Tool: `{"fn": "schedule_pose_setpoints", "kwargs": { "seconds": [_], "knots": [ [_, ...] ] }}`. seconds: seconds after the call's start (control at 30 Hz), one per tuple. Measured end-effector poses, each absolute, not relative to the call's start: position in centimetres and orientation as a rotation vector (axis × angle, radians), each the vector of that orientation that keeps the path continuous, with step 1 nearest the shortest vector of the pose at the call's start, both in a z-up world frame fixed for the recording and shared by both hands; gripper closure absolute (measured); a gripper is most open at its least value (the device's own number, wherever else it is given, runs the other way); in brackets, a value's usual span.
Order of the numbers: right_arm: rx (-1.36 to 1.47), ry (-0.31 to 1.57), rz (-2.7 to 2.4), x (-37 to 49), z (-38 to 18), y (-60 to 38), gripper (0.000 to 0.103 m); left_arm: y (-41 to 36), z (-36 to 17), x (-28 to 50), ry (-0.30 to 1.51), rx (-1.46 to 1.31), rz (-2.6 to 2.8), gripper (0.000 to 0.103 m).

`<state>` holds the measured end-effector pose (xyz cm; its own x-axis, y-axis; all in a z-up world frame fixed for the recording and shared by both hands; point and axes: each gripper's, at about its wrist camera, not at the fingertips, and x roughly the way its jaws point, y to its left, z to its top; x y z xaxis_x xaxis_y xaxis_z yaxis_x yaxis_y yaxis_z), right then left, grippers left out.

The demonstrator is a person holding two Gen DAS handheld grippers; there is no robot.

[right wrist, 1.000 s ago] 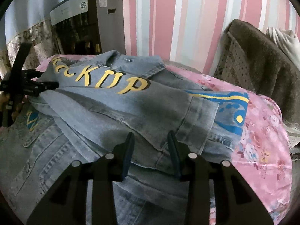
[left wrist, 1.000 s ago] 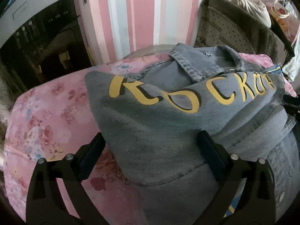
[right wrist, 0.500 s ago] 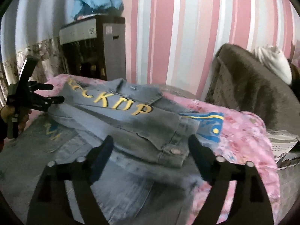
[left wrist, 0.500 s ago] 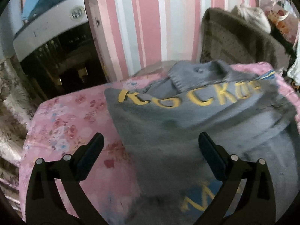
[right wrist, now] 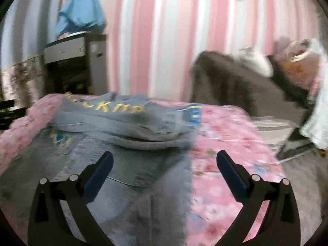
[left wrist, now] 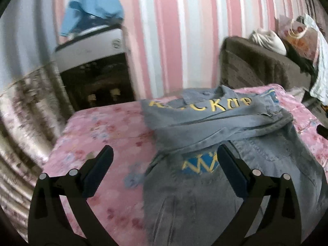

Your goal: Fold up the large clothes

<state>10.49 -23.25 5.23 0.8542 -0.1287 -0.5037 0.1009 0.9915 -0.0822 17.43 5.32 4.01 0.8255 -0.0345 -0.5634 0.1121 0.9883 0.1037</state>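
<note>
The denim jacket (left wrist: 235, 194) lies spread on the pink floral bedcover (left wrist: 106, 135), filling the centre and lower right of the left wrist view and the centre and lower left of the right wrist view. Its sleeves look already folded across the chest, so a thick band with yellow lettering (left wrist: 205, 105) sits across the upper part, just under the collar, while the body runs down toward the bottom edge of both frames. That makes the long axis run from the far collar end to the near hem, straight along the line both tools are pointing. The left gripper (left wrist: 163, 168) hangs with its jaws wide apart and nothing between them, straddling the jacket's left border where denim meets pink cloth. The right gripper (right wrist: 165, 168) is spread just as wide and equally empty, straddling the opposite border. Neither touches the fabric, as far as I can tell through the blur. Each sits about equally near its own side, so I would judge the next fold takes both together at the near hem, carried up toward the lettering.
</note>
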Motion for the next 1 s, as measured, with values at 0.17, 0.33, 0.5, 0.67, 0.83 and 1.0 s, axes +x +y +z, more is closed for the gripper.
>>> {"fn": "schedule_pose_setpoints", "kwargs": {
  "seconds": [0.17,0.33,0.5,0.67,0.83,1.0],
  "knots": [
    [0.057,0.622,-0.065,8.7,3.6,-24.3,0.002,7.9,3.0,13.1,0.569,0.078,-0.043,0.003],
    [0.082,0.688,-0.087,6.8,2.1,-24.5,0.002,10.2,1.1,10.4,0.679,0.003,-0.046,0.003],
    [0.022,0.655,-0.104,3.5,1.6,-23.7,0.002,10.8,-0.9,8.5,0.725,-0.004,-0.031,0.003],
    [0.069,0.676,-0.097,1.3,0.9,-24.1,0.002,10.2,-3.2,8.2,0.803,-0.066,-0.100,0.003],
    [0.135,0.755,-0.090,0.0,-0.5,-25.2,0.002,8.1,-4.8,8.0,0.882,-0.071,-0.156,0.003],
    [0.199,0.795,-0.068,-0.4,-1.9,-25.9,0.005,5.9,-5.8,7.3,0.896,-0.027,-0.232,0.003]
  ]
}}
